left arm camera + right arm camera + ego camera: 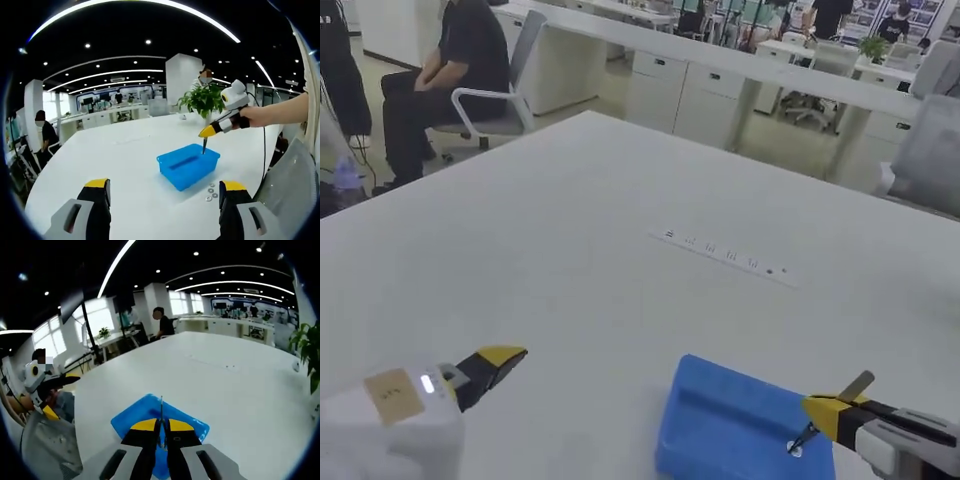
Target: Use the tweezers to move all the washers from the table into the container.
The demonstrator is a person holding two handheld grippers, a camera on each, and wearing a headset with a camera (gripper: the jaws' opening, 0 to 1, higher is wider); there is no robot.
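Observation:
A blue container point(730, 425) sits on the white table point(600, 230) near its front edge. My right gripper point(820, 408) is shut on the metal tweezers point(807, 432), which point down over the container's right end; a small grey washer point(795, 451) seems to sit at their tip. In the right gripper view the jaws of the right gripper point(161, 426) clamp the tweezers point(161, 412) above the container point(145, 414). Several loose washers point(211, 192) lie on the table beside the container point(187, 165). My left gripper point(164, 192) is open with nothing in it, left of the container point(505, 358).
A power-socket strip point(725, 253) is set into the table beyond the container. A person sits on a chair point(500, 80) past the far left corner. More desks and chairs stand behind. A potted plant point(202, 100) stands beyond the table.

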